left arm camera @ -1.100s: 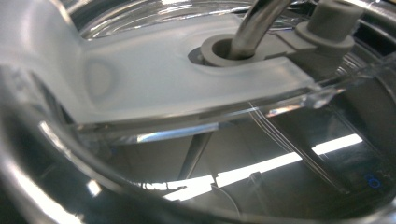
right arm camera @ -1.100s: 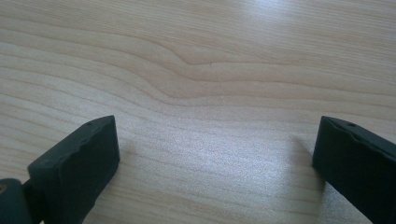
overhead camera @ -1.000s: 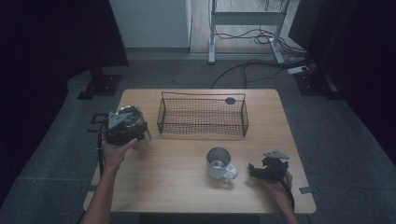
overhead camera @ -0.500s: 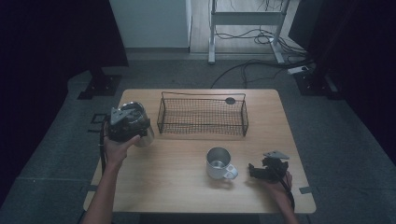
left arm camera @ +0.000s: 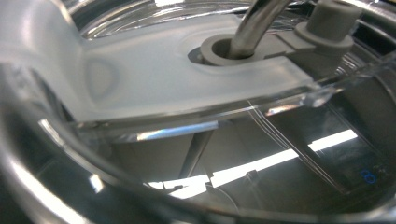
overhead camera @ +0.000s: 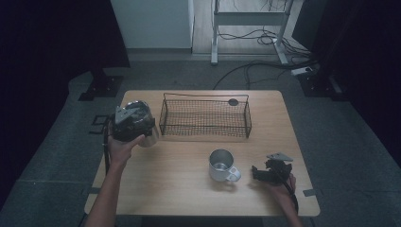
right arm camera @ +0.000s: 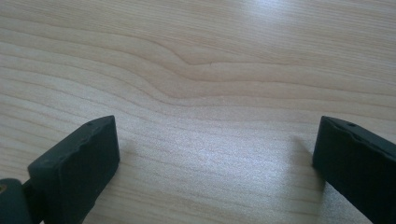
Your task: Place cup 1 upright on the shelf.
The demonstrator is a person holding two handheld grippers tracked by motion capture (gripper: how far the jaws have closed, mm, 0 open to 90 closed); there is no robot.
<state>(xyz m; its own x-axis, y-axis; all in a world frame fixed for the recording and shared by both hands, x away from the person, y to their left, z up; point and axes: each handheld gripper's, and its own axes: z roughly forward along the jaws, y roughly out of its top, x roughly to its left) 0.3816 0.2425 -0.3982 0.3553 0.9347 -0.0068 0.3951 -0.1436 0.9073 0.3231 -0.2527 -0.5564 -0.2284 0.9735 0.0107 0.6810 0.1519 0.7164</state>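
Left tool (overhead camera: 135, 124) carries a clear jug (overhead camera: 142, 130), clamped; next, lower it into the basket (overhead camera: 205, 118) beside. Right tool (overhead camera: 269, 172) rests apart.

Dim high view, dark surroundings — glare streaks, close-up blur, soft tool shadows
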